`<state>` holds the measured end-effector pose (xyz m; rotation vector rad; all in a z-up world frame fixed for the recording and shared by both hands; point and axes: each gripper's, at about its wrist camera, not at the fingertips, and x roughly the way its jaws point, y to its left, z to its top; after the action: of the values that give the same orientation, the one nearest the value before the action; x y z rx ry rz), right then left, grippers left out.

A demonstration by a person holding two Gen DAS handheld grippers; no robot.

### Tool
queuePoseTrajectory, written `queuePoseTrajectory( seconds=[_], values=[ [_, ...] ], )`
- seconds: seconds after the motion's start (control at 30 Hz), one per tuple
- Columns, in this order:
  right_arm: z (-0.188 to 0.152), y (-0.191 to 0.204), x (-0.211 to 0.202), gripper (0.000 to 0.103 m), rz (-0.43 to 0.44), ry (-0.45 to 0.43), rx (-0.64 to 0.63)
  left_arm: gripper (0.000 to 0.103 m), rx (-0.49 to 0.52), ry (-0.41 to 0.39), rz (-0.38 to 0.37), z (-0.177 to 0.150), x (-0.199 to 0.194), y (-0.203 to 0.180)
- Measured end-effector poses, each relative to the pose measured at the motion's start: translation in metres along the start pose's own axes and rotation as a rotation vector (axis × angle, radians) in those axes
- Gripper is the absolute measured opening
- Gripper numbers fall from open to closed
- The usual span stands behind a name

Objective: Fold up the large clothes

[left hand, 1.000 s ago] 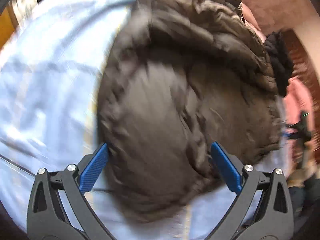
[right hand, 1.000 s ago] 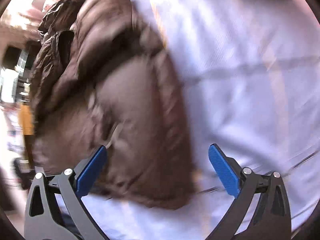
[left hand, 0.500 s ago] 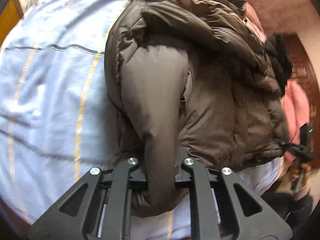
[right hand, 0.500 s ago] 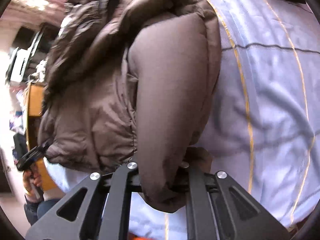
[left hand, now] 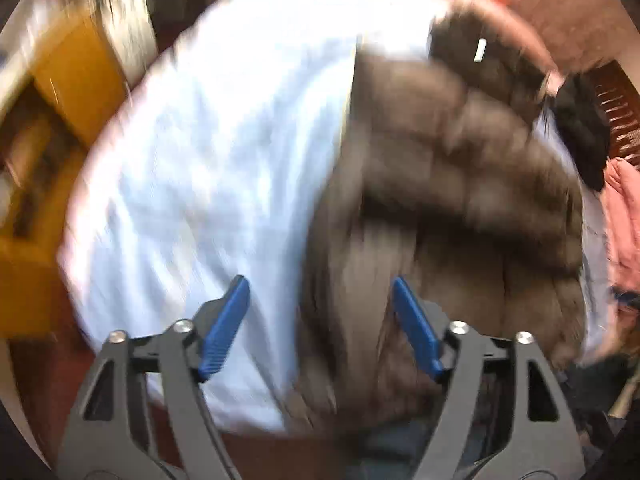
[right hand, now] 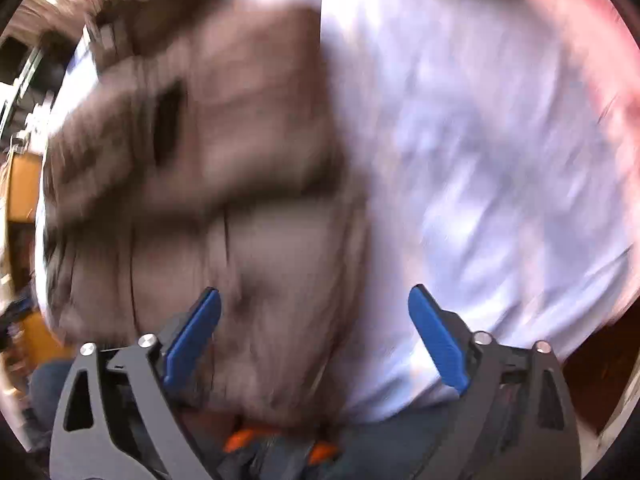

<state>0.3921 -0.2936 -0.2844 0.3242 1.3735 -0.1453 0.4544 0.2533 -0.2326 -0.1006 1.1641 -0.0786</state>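
A brown puffer jacket [left hand: 448, 208] lies folded on a pale blue sheet [left hand: 224, 152]. It also shows in the right wrist view [right hand: 208, 184], on the same sheet [right hand: 480, 140]. Both views are blurred by motion. My left gripper [left hand: 320, 320] is open and empty, above the jacket's near left edge. My right gripper [right hand: 316, 328] is open and empty, above the jacket's near right edge. The blue pads [left hand: 224, 328] stand wide apart on both.
A yellow wooden piece of furniture [left hand: 60, 80] stands left of the bed. A black garment [left hand: 580, 128] and a pink one [left hand: 624, 216] lie at the far right. Pink cloth [right hand: 580, 40] edges the sheet at the right.
Both grippers were shut on the jacket's sleeves half a second ago. Now both are open and pulled back, and the jacket lies free on the sheet.
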Motion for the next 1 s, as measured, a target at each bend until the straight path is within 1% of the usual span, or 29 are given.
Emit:
queuePoseTrajectory(
  seconds=[0.03, 0.07, 0.1, 0.13, 0.17, 0.2, 0.23, 0.27, 0.3, 0.33, 0.37, 0.4, 0.43, 0.5, 0.53, 0.57, 0.6, 0.63, 0.67, 0.7, 0.73, 0.77, 0.8, 0.83, 0.87, 0.9, 0.93, 1.0],
  values=[
    [0.015, 0.004, -0.014, 0.098, 0.001, -0.055, -0.020, 0.090, 0.014, -0.040, -0.014, 0.018, -0.010, -0.011],
    [0.039, 0.010, -0.026, 0.099, 0.010, -0.105, -0.034, 0.097, 0.036, -0.100, -0.072, 0.050, -0.023, -0.025],
    [0.069, 0.017, -0.037, 0.100, 0.035, -0.162, -0.047, 0.098, 0.051, -0.126, -0.116, 0.074, -0.028, -0.032],
    [0.094, 0.033, -0.041, 0.101, 0.054, -0.199, -0.061, 0.099, 0.077, -0.139, -0.163, 0.109, -0.026, -0.060],
    [0.126, 0.052, -0.042, 0.102, 0.068, -0.238, -0.091, 0.099, 0.098, -0.143, -0.171, 0.132, -0.021, -0.075],
    [0.159, 0.072, -0.037, 0.102, 0.071, -0.258, -0.128, 0.099, 0.119, -0.157, -0.148, 0.163, -0.009, -0.100],
    [0.181, 0.076, -0.031, 0.102, 0.068, -0.260, -0.157, 0.099, 0.129, -0.164, -0.122, 0.184, 0.003, -0.123],
    [0.209, 0.091, -0.021, 0.102, 0.053, -0.263, -0.177, 0.099, 0.147, -0.161, -0.084, 0.213, 0.022, -0.147],
    [0.244, 0.108, -0.007, 0.102, 0.033, -0.274, -0.181, 0.099, 0.160, -0.147, -0.060, 0.235, 0.041, -0.163],
    [0.260, 0.113, 0.007, 0.102, 0.027, -0.280, -0.182, 0.099, 0.174, -0.120, -0.037, 0.261, 0.069, -0.186],
    [0.287, 0.124, 0.023, 0.102, 0.016, -0.281, -0.189, 0.099, 0.181, -0.105, -0.021, 0.274, 0.086, -0.200],
    [0.306, 0.126, 0.033, 0.102, 0.010, -0.278, -0.187, 0.099, 0.187, -0.087, -0.002, 0.290, 0.109, -0.217],
    [0.330, 0.134, 0.046, 0.102, -0.004, -0.279, -0.175, 0.099, 0.198, -0.084, 0.016, 0.302, 0.129, -0.230],
    [0.366, 0.148, 0.069, 0.102, -0.031, -0.272, -0.150, 0.099, 0.216, -0.093, 0.046, 0.321, 0.160, -0.253],
    [0.372, 0.150, 0.071, 0.102, -0.023, -0.271, -0.147, 0.099, 0.240, -0.091, 0.069, 0.331, 0.181, -0.267],
    [0.382, 0.152, 0.074, 0.102, -0.015, -0.270, -0.147, 0.099, 0.258, -0.083, 0.087, 0.336, 0.193, -0.272],
    [0.393, 0.158, 0.087, 0.102, -0.017, -0.263, -0.151, 0.099, 0.287, -0.071, 0.125, 0.343, 0.213, -0.282],
    [0.397, 0.156, 0.089, 0.102, -0.025, -0.254, -0.157, 0.099, 0.299, -0.063, 0.157, 0.344, 0.228, -0.289],
    [0.403, 0.160, 0.101, 0.102, -0.039, -0.238, -0.163, 0.094, 0.309, -0.053, 0.203, 0.348, 0.247, -0.296],
    [0.409, 0.162, 0.114, 0.098, -0.052, -0.208, -0.160, 0.082, 0.308, -0.039, 0.240, 0.350, 0.264, -0.299],
    [0.412, 0.161, 0.127, 0.086, -0.060, -0.177, -0.143, 0.040, 0.299, -0.004, 0.243, 0.350, 0.279, -0.298],
    [0.414, 0.158, 0.136, 0.034, -0.059, -0.148, -0.123, 0.016, 0.285, 0.021, 0.247, 0.349, 0.285, -0.293],
    [0.416, 0.150, 0.149, 0.011, -0.046, -0.092, -0.072, 0.015, 0.253, 0.026, 0.242, 0.349, 0.287, -0.287],
    [0.416, 0.143, 0.149, 0.011, -0.025, -0.089, -0.037, 0.012, 0.192, 0.003, 0.201, 0.351, 0.283, -0.277],
    [0.416, 0.137, 0.146, 0.010, 0.003, -0.108, -0.018, 0.010, 0.154, -0.011, 0.168, 0.353, 0.279, -0.271],
    [0.414, 0.133, 0.137, 0.009, 0.021, -0.142, -0.028, 0.009, 0.116, -0.029, 0.137, 0.355, 0.273, -0.264],
    [0.411, 0.131, 0.127, 0.009, 0.043, -0.179, -0.034, 0.008, 0.087, -0.071, 0.115, 0.356, 0.257, -0.255],
    [0.399, 0.125, 0.099, 0.008, 0.120, -0.260, -0.027, 0.008, 0.075, -0.123, 0.095, 0.353, 0.231, -0.245]
  ],
)
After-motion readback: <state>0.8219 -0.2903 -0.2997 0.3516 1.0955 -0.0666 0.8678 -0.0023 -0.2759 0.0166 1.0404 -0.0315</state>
